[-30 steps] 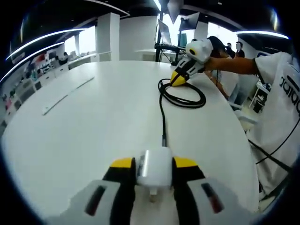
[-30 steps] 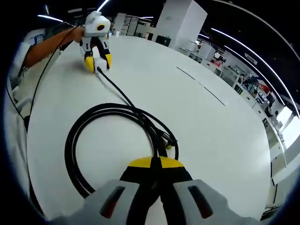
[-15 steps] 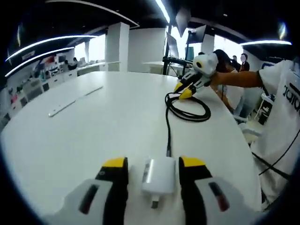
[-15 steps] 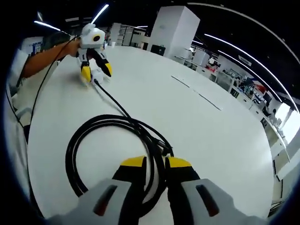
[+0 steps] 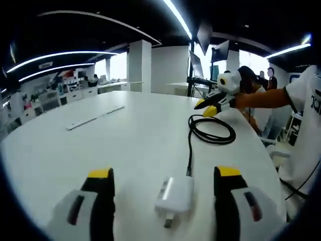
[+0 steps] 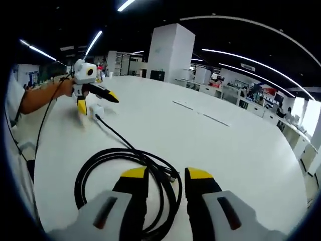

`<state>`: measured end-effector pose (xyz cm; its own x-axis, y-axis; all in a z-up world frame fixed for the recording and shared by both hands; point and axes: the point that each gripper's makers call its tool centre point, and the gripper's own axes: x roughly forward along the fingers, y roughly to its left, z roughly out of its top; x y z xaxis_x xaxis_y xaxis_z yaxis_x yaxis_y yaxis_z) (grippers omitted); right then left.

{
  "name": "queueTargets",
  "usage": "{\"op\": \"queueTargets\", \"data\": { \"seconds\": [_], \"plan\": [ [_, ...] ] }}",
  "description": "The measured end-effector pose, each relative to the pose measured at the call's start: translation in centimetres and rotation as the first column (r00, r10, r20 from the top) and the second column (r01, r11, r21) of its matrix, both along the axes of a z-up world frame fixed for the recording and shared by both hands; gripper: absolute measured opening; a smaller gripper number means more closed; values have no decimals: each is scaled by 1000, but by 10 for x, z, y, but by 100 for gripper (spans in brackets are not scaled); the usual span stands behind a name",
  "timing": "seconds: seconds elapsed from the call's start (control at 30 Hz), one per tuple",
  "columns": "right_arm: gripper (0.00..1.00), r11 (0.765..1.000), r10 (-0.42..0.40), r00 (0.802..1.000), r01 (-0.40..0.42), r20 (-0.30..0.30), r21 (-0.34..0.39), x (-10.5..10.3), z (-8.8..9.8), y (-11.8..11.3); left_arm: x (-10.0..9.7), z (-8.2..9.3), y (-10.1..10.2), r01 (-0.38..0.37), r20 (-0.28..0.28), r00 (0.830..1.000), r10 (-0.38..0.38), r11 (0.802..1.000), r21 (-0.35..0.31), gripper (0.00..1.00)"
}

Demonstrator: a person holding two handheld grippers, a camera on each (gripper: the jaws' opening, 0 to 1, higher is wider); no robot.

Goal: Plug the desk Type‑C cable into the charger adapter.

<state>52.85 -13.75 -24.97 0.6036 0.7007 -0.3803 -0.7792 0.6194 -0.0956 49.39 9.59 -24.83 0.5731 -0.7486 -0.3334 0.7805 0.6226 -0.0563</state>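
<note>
Charger adapter lies flat on the white table, between the wide-spread jaws of my left gripper and touching neither. In the left gripper view its long axis runs along the gripper's line of sight: the prongs point back toward me, and the far end faces the cable. My black Type-C cable meets that far end; I cannot tell how deep the plug sits. From there it runs straight away across the table to a loose coil near the table's right edge. My right gripper hangs just past that coil.

In the right gripper view, my right gripper has its jaws apart, gripping nothing, with the coil lying under and between them. Beyond it the cable leads to the adapter, small and white, beside the left gripper, whose yellow-tipped jaws stand spread.
</note>
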Motion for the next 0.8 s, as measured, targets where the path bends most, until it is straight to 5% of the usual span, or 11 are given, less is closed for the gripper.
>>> {"op": "queueTargets", "data": {
  "seconds": [0.3,0.8],
  "plan": [
    [47,988,-39,999,39,-4,151,9,15,2,3,22,7,-50,105,993,58,995,-81,91],
    [77,939,-84,996,64,45,337,8,38,1,9,31,31,-180,109,973,206,962,-205,100]
  ]
}}
